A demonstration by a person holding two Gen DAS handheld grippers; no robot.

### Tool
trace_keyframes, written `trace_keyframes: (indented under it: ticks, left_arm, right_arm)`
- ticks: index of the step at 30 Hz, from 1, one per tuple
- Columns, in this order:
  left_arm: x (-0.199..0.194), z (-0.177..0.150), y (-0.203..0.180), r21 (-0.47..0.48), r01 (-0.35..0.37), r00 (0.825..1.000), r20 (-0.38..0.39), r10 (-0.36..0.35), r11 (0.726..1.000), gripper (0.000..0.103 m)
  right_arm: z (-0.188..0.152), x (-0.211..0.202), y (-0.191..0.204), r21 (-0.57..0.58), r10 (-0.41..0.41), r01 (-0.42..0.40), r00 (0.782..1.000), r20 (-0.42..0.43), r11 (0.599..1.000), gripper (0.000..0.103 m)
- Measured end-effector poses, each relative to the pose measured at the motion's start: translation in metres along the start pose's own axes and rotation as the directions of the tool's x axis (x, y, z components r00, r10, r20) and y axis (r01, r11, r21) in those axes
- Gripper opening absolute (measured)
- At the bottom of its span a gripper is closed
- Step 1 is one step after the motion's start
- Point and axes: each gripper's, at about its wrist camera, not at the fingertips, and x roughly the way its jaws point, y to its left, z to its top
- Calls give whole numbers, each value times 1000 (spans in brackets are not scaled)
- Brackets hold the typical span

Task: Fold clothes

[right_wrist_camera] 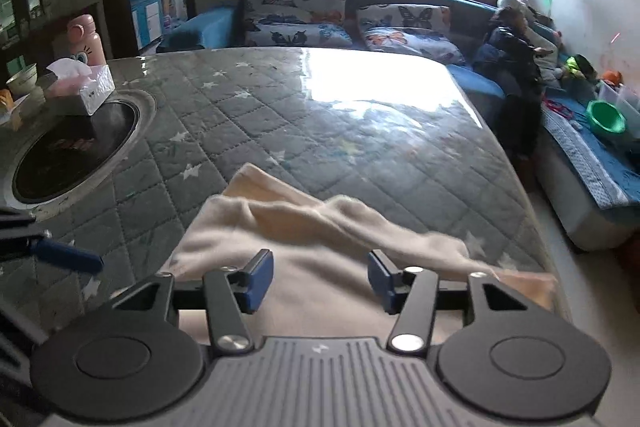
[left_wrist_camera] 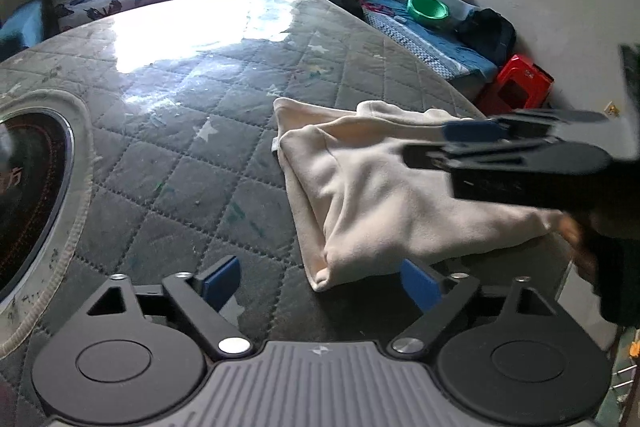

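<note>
The soft cream fleece cloth (left_wrist_camera: 372, 195) lies partly folded and lumpy on the grey quilted tabletop (left_wrist_camera: 192, 155). Both the left tool (left_wrist_camera: 320, 283) and right tool (right_wrist_camera: 320, 279) are apart, holding nothing. It looks light and floppy; an edge or corner seems best to pinch.

The garment (left_wrist_camera: 376, 195) is soft, matt cream fleece. A glossy clear sheet covers the quilted grey cloth on the table (right_wrist_camera: 320, 107). The fingers (right_wrist_camera: 260, 279) carry smooth blue pads on matt black plastic arms.
</note>
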Motion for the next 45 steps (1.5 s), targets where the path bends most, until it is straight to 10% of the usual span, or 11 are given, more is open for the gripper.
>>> trace_keyframes:
  ticks: [19, 45]
  left_arm:
    - [-17, -19, -12, 29, -137, 987, 88, 134, 990, 103]
    - [-42, -61, -21, 2, -211, 969, 133, 209, 977, 103]
  right_arm:
    - [-53, -59, 4, 79, -133, 131, 991, 19, 988, 101]
    - [-98, -87, 31, 148, -158, 151, 987, 39, 977, 103]
